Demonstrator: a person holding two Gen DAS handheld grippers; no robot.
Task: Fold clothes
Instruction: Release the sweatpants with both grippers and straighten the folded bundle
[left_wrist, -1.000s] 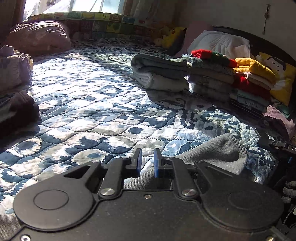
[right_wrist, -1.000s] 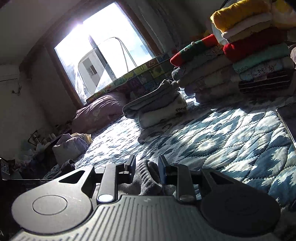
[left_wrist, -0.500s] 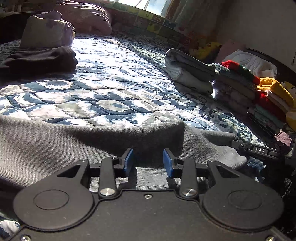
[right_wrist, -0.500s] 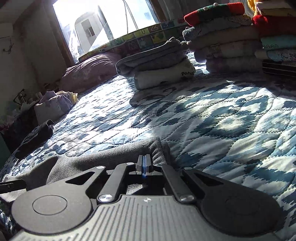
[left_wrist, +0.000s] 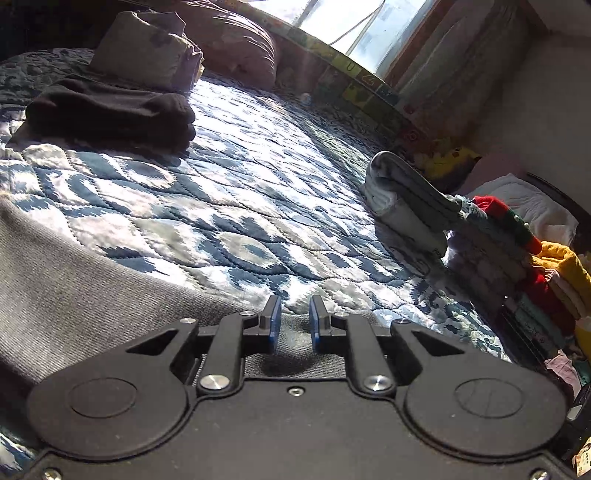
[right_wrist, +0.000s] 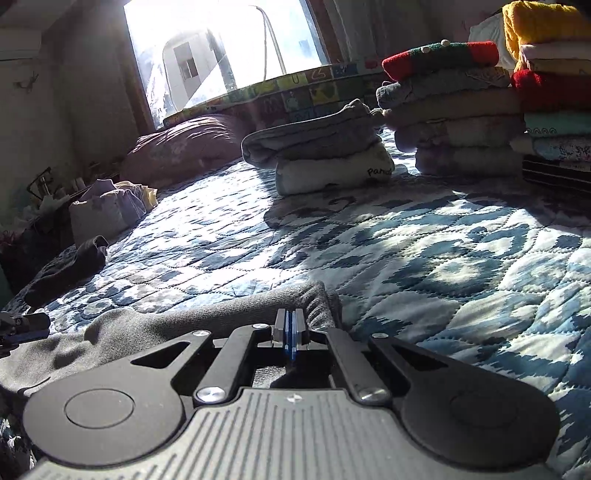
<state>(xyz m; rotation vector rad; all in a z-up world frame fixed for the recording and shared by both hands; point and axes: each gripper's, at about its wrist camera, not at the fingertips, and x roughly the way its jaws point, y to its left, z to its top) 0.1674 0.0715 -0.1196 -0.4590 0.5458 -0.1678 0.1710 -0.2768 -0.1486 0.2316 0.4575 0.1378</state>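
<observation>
Since half a second ago the left gripper has narrowed its gap; it stands part open over the grey garment, gripping nothing. Right gripper stays fully closed above the garment's folded edge on the bed; whether it pinches cloth cannot be told.
</observation>
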